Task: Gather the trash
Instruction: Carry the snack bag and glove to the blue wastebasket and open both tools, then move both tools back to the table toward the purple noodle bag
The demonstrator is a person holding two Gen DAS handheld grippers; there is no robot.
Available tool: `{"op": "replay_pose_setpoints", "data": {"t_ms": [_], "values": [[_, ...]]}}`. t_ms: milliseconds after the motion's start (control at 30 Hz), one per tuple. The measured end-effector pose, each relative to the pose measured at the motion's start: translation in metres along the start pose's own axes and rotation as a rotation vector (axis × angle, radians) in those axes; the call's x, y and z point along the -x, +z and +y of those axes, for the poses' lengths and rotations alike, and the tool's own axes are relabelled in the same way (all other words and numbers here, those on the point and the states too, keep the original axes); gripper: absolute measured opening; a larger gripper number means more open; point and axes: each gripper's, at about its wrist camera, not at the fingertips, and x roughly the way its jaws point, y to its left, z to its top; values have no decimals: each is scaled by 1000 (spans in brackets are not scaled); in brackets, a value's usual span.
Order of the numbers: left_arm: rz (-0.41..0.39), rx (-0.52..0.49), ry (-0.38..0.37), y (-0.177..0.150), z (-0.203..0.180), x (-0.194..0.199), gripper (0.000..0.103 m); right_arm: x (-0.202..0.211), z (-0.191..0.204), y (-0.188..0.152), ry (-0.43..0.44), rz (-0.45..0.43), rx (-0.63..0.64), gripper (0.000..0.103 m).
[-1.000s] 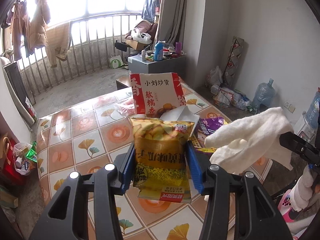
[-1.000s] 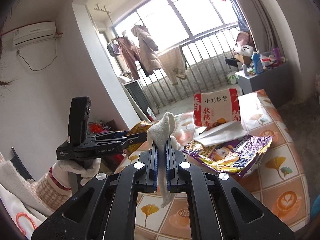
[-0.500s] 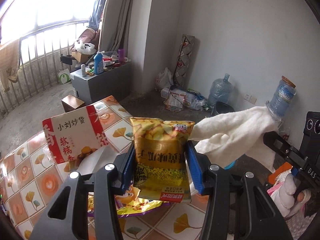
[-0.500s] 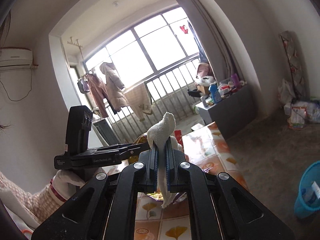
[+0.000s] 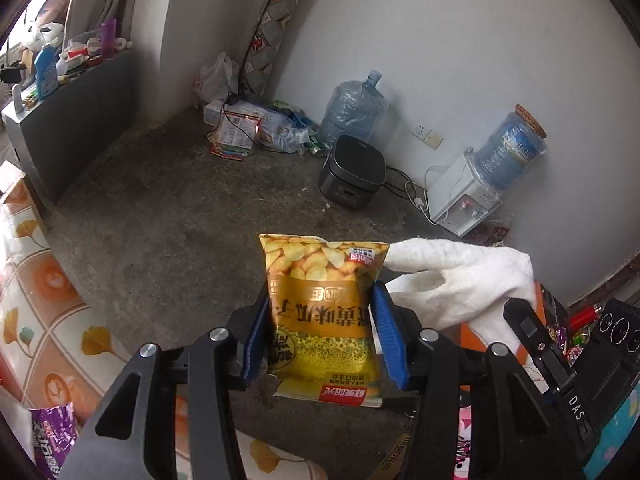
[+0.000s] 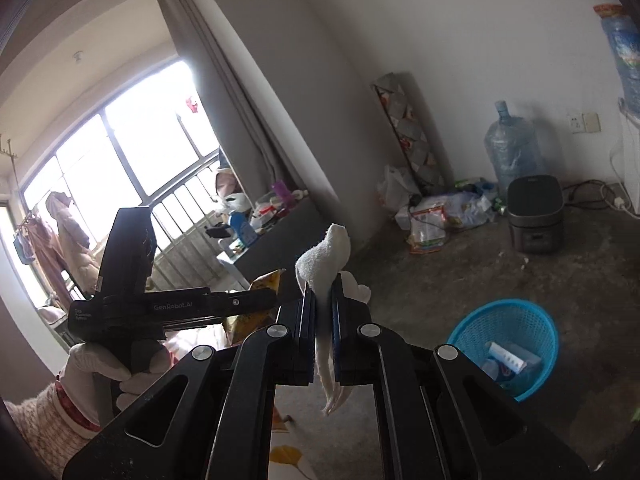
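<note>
Midair, left gripper (image 5: 322, 320) clamps a yellow snack bag (image 5: 324, 316); right gripper (image 6: 322, 312) pinches a white cloth (image 6: 326, 258)

"GenRobot.AI" on left hand-held gripper (image 6: 256, 300); "DAS" on right hand-held gripper (image 5: 516, 312).

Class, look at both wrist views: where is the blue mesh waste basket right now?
The blue mesh basket appears only in the right wrist view, at lower right on the concrete floor, in front of the black rice cooker and right of the right gripper.

Glossy foil, soft cloth
Shiny foil snack bag (image 5: 324, 316); fuzzy white cloth (image 5: 460, 284); rough matt concrete floor (image 5: 180, 208); blue plastic mesh basket (image 6: 506, 344).
</note>
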Motion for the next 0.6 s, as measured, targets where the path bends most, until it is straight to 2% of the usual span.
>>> {"op": "replay_pose_setpoints", "data": {"t_ms": [167,300,367,400,433,500,600], "values": [[100,-4,-47,21,-23,-93,48,-36,-49,-1,-158,43,-62,5],[174,-38,-44,31,-44,-161,50,-62,-88,3,-260,75,-106,5],[211,-27,-46,33,-46,-193,67,-76,-107,1,-295,102,-122,9],[225,-18,-39,33,-46,-207,70,-85,-118,-2,-319,126,-136,14],[232,-11,-28,31,-43,-218,73,-96,-130,-6,-342,156,-153,31],[230,14,30,32,-39,-233,73,-113,-152,-16,-404,221,-191,44],[223,49,22,29,-31,-231,74,-112,-165,-30,-457,245,-231,44]]}}
